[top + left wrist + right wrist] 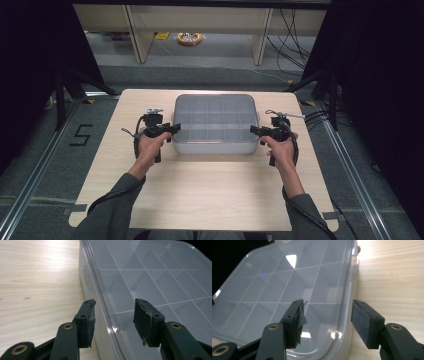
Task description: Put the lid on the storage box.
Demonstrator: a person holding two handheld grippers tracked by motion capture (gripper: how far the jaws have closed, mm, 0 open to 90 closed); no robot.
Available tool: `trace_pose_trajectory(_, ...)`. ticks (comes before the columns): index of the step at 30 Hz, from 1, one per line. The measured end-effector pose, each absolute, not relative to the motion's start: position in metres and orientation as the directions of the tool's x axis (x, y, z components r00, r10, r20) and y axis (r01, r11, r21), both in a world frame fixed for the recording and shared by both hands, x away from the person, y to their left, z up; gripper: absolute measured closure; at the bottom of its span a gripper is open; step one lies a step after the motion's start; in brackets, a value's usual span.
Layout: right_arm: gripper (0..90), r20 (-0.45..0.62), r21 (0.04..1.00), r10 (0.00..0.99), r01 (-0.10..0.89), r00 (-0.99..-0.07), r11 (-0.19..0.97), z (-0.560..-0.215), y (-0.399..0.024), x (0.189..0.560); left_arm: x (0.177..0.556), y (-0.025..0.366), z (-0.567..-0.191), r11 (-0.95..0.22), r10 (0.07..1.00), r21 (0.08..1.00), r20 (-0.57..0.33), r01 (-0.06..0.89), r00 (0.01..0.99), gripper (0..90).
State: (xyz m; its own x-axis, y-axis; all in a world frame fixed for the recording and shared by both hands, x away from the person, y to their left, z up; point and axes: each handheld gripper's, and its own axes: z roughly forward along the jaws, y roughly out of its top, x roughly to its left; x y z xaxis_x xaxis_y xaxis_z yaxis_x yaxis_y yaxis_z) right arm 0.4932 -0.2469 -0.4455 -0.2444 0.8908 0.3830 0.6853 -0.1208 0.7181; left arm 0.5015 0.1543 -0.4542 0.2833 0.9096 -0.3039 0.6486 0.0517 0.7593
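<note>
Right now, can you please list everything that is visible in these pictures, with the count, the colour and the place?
clear plastic compartment box with lid: one, translucent grey, middle of the table, lid on
light wooden table: one, pale wood, under the box
yellow ring-shaped object: one, on the floor beyond the table
left gripper: one, black, fingers open astride the box's left edge
right gripper: one, black, fingers open astride the box's right edge

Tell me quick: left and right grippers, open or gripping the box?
Left gripper: open, jaws astride the lidded box's edge, not pressing.
Right gripper: open, jaws astride the opposite edge, holding nothing.
</note>
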Motion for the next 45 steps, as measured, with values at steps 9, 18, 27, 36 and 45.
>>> trace_pose_trajectory(9, 45.5, 0.369, 0.749, 0.884, 0.655, -0.287, -0.100, -0.442, -0.255, 0.483, 0.498, 0.158, -0.453, 0.076, 0.908, 0.757, -0.321, 0.649, 0.268, 49.5)
trace_pose_trajectory(18, 58.0, 0.363, 0.742, 0.887, 0.664, -0.284, -0.091, -0.438, -0.252, 0.473, 0.485, 0.163, -0.445, 0.086, 0.885, 0.769, -0.351, 0.634, 0.305, 47.8)
trace_pose_trajectory(27, 58.6, 0.333, 0.773, 0.882, 0.632, -0.333, -0.054, -0.436, -0.256, 0.457, 0.458, 0.171, -0.439, 0.067, 0.853, 0.777, -0.370, 0.626, 0.368, 44.8)
trace_pose_trajectory(36, 62.5, 0.301, 0.783, 0.893, 0.621, -0.335, -0.031, -0.446, -0.266, 0.444, 0.423, 0.177, -0.445, 0.028, 0.828, 0.792, -0.360, 0.609, 0.430, 44.1)
trace_pose_trajectory(45, 61.2, 0.261, 0.792, 0.912, 0.611, -0.317, -0.014, -0.449, -0.277, 0.436, 0.394, 0.173, -0.463, -0.046, 0.821, 0.780, -0.327, 0.625, 0.468, 42.7)
